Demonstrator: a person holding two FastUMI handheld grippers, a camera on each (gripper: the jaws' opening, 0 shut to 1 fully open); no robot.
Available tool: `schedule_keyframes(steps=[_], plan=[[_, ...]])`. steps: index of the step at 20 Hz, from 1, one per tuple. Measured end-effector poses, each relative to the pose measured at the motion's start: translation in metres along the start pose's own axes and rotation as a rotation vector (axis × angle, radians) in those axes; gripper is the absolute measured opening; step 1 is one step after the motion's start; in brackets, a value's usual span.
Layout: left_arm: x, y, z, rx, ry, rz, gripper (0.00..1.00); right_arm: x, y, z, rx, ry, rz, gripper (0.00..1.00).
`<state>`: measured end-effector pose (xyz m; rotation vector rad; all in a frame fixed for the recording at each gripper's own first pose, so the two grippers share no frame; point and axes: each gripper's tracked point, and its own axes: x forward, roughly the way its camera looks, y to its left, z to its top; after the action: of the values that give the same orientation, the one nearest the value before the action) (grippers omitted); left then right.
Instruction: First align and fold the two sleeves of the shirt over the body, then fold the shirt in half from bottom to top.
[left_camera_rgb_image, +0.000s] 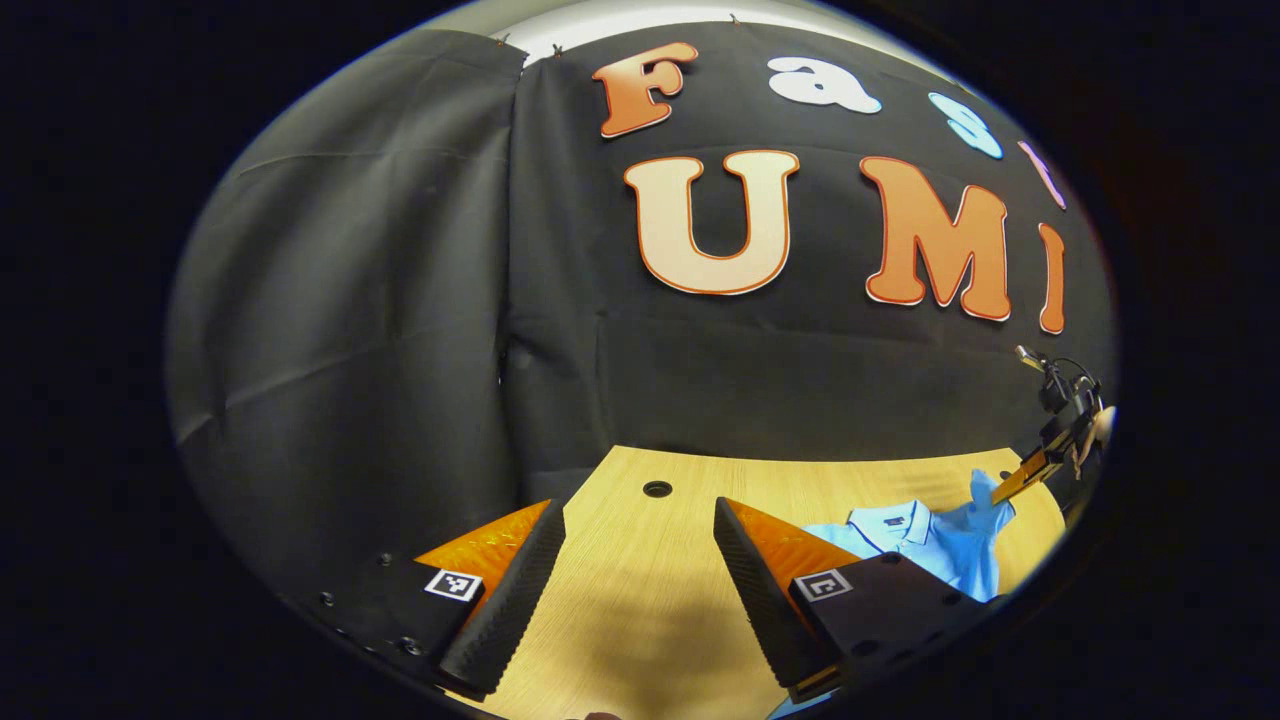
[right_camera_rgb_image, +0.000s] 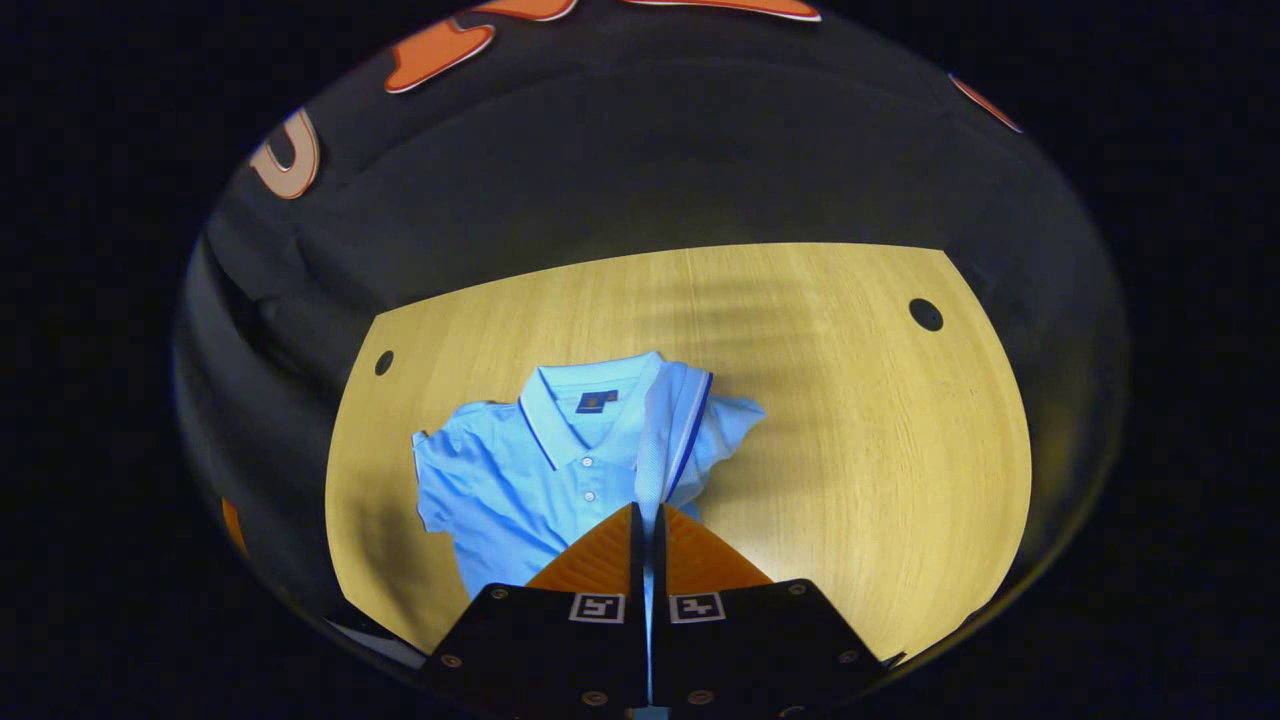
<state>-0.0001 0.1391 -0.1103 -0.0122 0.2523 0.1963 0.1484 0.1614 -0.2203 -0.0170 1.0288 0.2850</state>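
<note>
Holding the left claw (left_camera_rgb_image: 638, 560) released, fingers well apart, above bare worktop (left_camera_rgb_image: 640, 620). It grips nothing. Ahead of it and off to its right lies the shirt (left_camera_rgb_image: 930, 545), collar up, out of its reach. I judge I am parking this side clear so that it does not drag the cloth while the other side works.

At the far right edge of the left gripper view the right claw (left_camera_rgb_image: 1005, 485) shows, raised, with a peak of blue cloth pinched at its tip.

In the right gripper view, the right claw (right_camera_rgb_image: 646, 515) is clenched on the sleeve (right_camera_rgb_image: 665, 440): both fingers meet with a thin strip of fabric between them. The sleeve runs from the tips forward over the body, its dark-trimmed cuff edge lying just beside the collar (right_camera_rgb_image: 590, 400). The opposite sleeve (right_camera_rgb_image: 440, 475), to the claw's left, lies spread flat.

Judgement: first sleeve fold in hand, carried inward so it lands over the body; second sleeve and bottom-to-top fold not yet done.
</note>
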Motion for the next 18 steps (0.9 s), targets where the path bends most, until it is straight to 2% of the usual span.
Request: schedule_keyframes(steps=[6,9,12,16,17,18], plan=[[0.003,0.023,-0.007,-0.002,0.017,0.009,0.98,0.018,0.054,-0.016,-0.04,0.039,0.029,0.02],[0.005,0.034,-0.011,0.0,0.029,0.016,0.99,0.029,0.082,-0.026,-0.025,0.067,0.061,0.02],[0.006,0.038,-0.019,-0.008,0.048,0.015,0.98,0.04,0.097,-0.039,-0.018,0.102,0.056,0.03],[0.01,0.036,-0.026,-0.008,0.065,0.009,0.98,0.044,0.137,-0.054,0.012,0.149,0.166,0.14],[0.01,0.034,-0.026,-0.007,0.07,0.005,0.98,0.042,0.144,-0.054,0.017,0.146,0.186,0.3],[0.011,0.031,-0.025,-0.006,0.072,0.001,0.98,0.039,0.149,-0.052,0.015,0.134,0.201,0.41]])
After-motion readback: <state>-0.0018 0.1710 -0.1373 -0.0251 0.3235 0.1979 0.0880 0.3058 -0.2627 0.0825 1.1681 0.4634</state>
